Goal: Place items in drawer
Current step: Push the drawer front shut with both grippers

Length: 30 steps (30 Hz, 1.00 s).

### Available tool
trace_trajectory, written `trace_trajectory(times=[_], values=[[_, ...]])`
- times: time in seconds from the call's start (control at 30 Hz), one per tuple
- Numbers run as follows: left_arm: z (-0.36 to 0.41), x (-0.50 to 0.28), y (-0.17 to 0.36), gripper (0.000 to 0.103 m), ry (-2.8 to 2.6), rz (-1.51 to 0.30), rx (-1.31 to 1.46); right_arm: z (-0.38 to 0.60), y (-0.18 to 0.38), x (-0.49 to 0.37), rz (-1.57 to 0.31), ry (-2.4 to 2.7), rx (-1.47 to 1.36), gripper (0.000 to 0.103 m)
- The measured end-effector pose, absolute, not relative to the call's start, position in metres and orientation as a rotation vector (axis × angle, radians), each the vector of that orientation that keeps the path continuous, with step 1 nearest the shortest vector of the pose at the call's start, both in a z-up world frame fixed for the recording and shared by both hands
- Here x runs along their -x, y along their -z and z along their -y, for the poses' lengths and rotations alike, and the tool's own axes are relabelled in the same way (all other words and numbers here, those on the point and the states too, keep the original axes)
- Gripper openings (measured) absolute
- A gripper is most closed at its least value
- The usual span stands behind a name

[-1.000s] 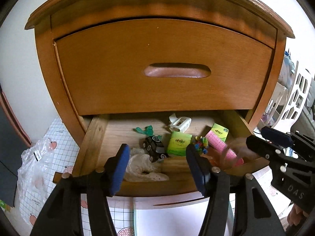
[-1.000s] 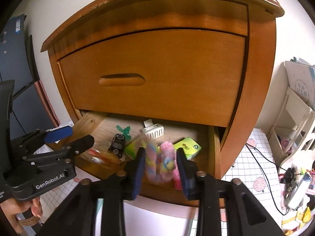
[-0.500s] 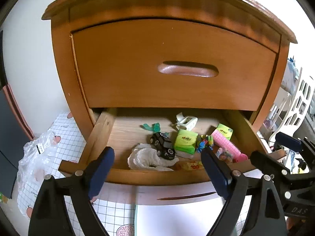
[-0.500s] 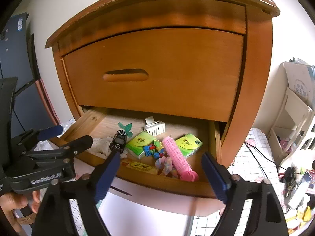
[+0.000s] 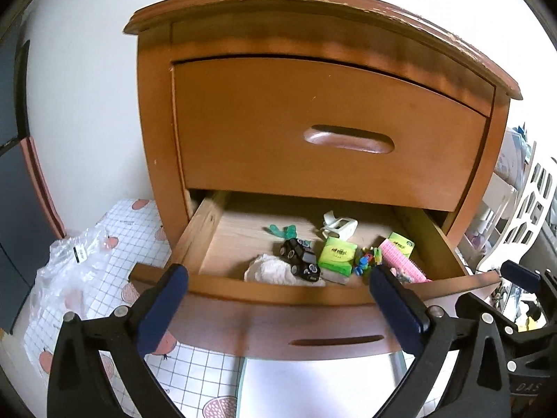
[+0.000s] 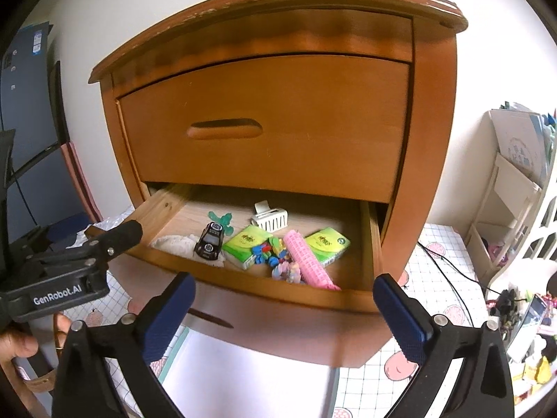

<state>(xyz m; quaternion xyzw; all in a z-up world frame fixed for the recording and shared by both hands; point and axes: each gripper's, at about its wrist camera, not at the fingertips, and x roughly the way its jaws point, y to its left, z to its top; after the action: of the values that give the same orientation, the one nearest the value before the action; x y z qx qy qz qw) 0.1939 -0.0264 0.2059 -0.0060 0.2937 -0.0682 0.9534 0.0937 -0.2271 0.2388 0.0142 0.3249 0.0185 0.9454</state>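
Lying in drawer (image 6: 374,244), pink roller (image 6: 308,261) angled front-right

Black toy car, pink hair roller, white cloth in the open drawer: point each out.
black toy car (image 6: 210,242), right wrist view, on its roof.
pink hair roller (image 6: 306,260), right wrist view, mid-length on its ridged side.
white cloth (image 5: 269,271), left wrist view, centre of the crumpled heap.

Black tools (image 5: 278,299), blue pads (image 6: 400,317).
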Motion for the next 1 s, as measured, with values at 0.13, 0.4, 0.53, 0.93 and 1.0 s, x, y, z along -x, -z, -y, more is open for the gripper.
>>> trace_trajectory(times=[0.13,0.4,0.53,0.93,1.0], values=[[0.023,-0.188,-0.200,0.103,0.132,-0.601,0.018,0.226,-0.238,-0.086,-0.663,-0.028,-0.026,0.103],[0.026,-0.190,-0.179,0.103,0.142,-0.657,0.005,0.225,-0.214,-0.086,-0.714,-0.027,-0.030,0.103],[0.028,-0.196,-0.169,0.103,0.150,-0.681,-0.002,0.226,-0.204,-0.090,-0.732,-0.026,-0.037,0.103],[0.032,-0.215,-0.155,0.103,0.169,-0.711,0.000,0.227,-0.186,-0.107,-0.761,-0.019,-0.051,0.103],[0.033,-0.219,-0.155,0.103,0.167,-0.715,0.002,0.227,-0.186,-0.110,-0.761,-0.015,-0.054,0.103]])
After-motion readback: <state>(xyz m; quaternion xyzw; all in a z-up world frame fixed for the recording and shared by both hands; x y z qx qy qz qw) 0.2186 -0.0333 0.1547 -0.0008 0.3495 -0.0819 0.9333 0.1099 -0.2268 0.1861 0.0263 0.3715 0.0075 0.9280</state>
